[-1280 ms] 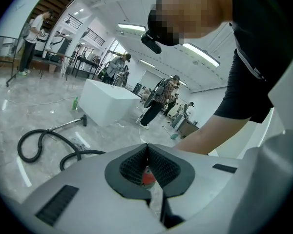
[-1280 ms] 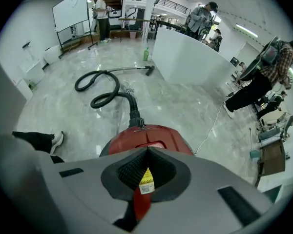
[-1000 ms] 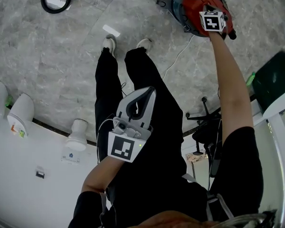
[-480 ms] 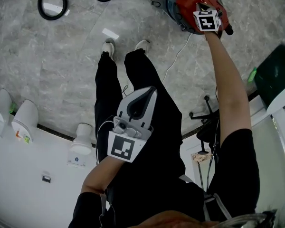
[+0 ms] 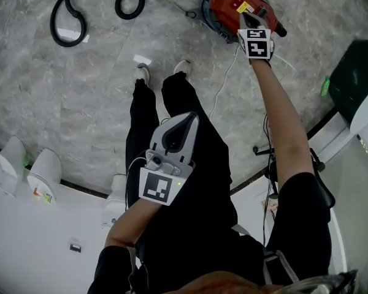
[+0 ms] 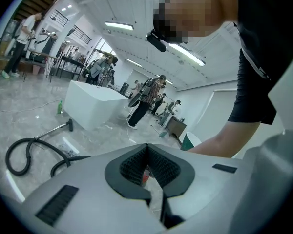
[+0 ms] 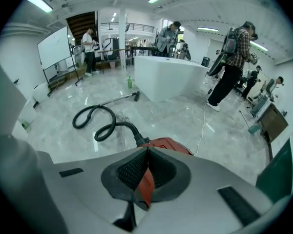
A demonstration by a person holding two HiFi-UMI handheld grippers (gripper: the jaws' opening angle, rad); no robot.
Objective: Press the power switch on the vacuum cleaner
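Observation:
The red canister vacuum cleaner stands on the grey marble floor at the top of the head view, its black hose coiled to the left. My right gripper is held out at arm's length, shut and empty, its tip over the vacuum's near edge. In the right gripper view the shut jaws of the right gripper meet in front of the red vacuum body and the hose. My left gripper hangs shut and empty over the person's black trousers, also shut in its own view. The power switch itself cannot be made out.
A white cord runs across the floor from the vacuum past the person's shoes. A dark green bin and a chair base stand at the right. White fixtures line the lower left. Several people stand far off.
The right gripper's marker cube, which lay over the vacuum's top, now sits just off its near edge. The head view has shifted, showing more hose. The left gripper has stayed put.

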